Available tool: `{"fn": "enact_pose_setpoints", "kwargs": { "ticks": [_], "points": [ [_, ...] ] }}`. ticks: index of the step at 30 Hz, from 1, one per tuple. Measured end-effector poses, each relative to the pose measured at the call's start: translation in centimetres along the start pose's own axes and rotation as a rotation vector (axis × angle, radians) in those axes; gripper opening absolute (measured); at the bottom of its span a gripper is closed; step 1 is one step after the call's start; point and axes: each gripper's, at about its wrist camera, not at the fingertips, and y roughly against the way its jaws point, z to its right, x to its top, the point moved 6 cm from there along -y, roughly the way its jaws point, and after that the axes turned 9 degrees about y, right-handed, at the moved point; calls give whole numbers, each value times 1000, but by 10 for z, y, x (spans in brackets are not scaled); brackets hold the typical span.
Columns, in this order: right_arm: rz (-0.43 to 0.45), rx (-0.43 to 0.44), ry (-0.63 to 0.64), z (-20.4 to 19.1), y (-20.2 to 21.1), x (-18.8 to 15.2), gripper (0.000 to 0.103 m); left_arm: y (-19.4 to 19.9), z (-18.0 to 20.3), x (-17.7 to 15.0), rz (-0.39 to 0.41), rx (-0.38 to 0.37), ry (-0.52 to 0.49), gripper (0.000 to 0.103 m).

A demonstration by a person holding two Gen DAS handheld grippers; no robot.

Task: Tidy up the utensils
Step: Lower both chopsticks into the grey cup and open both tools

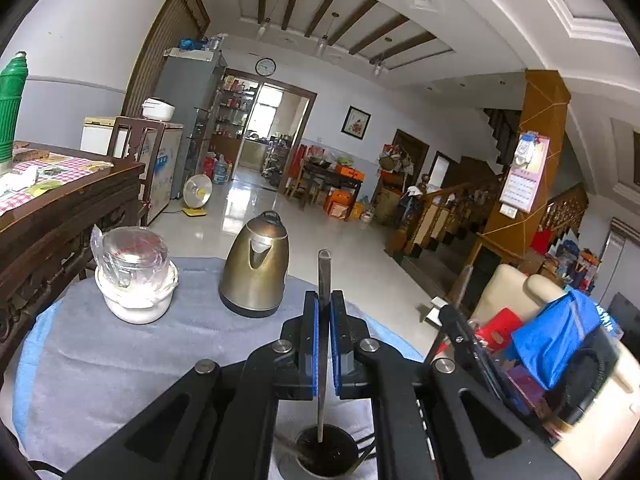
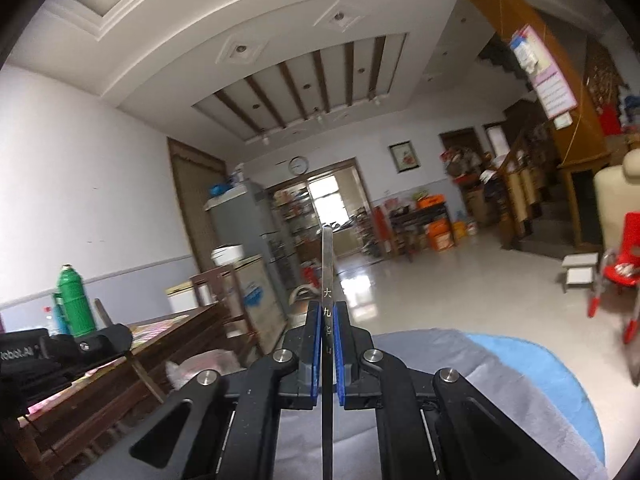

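Note:
My left gripper (image 1: pixel 324 300) is shut on a thin metal utensil handle (image 1: pixel 324 272) held upright; its lower end reaches down into a dark round holder cup (image 1: pixel 326 450) standing on the grey cloth. My right gripper (image 2: pixel 328 312) is shut on another flat metal utensil handle (image 2: pixel 327 264) stamped with characters, held upright above the cloth-covered table (image 2: pixel 460 360). The working ends of both utensils are hidden. The right gripper (image 1: pixel 460 320) shows at the right of the left wrist view, and the left gripper's body (image 2: pixel 60 352) at the left of the right wrist view.
On the round table with grey cloth (image 1: pixel 120 340) stand a brass-coloured kettle (image 1: pixel 256 268) and a white pot with wrapped glass lid (image 1: pixel 134 276). A wooden table (image 1: pixel 60 200) with a green bottle (image 1: pixel 12 112) is to the left. A cream chair with blue bag (image 1: pixel 560 328) is right.

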Motion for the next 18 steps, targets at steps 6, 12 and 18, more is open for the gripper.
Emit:
{"fn": "enact_pose_setpoints", "kwargs": {
  "ticks": [6,12,18],
  "points": [
    [-12,-30,16,-6,-10,-11,6,-30,-9,-23,-65,32,10,6],
    [-53,-14,29,-12,-14,-26,6,-34,-10,-31,-111,37,-18,6],
    [-119,33,42,-15,-12,-39,6,-14,-11,-26,-106,38,-32,7]
  ]
}}
